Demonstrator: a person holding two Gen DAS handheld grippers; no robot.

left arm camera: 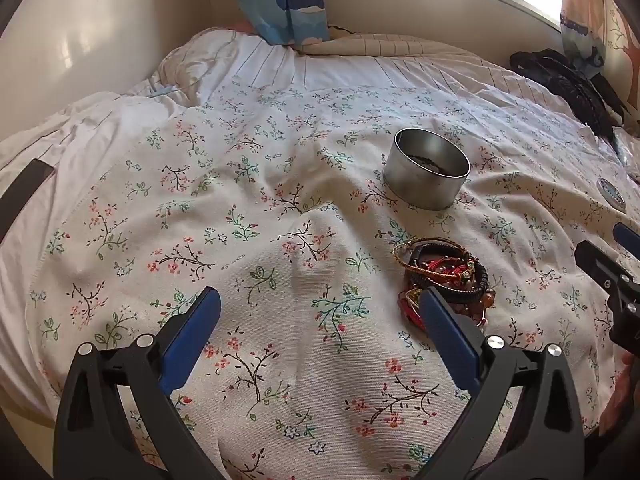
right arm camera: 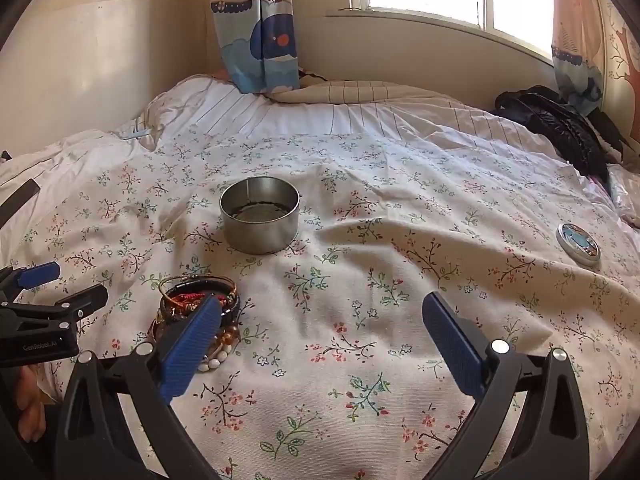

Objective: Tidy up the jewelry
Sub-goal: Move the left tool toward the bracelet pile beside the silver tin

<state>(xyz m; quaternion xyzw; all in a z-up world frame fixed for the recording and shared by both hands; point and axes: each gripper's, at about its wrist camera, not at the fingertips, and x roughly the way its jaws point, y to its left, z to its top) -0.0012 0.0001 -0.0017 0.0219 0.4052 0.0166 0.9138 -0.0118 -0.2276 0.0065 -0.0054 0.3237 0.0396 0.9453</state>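
Observation:
A pile of bracelets (left arm camera: 444, 276) in black, red, gold and amber beads lies on the floral bedspread (left arm camera: 280, 208). It also shows in the right wrist view (right arm camera: 200, 308). An open round metal tin (left arm camera: 426, 168) stands beyond the pile; in the right wrist view the tin (right arm camera: 260, 214) holds something dark at its bottom. My left gripper (left arm camera: 320, 308) is open and empty, its right finger in front of the pile. My right gripper (right arm camera: 320, 312) is open and empty, its left finger overlapping the pile.
The tin's lid (right arm camera: 578, 245) with a blue picture lies to the right on the bed. A black jacket (right arm camera: 560, 128) lies at the far right. A dark flat object (left arm camera: 24, 188) sits at the left. Curtains (right arm camera: 256, 28) and a window are behind.

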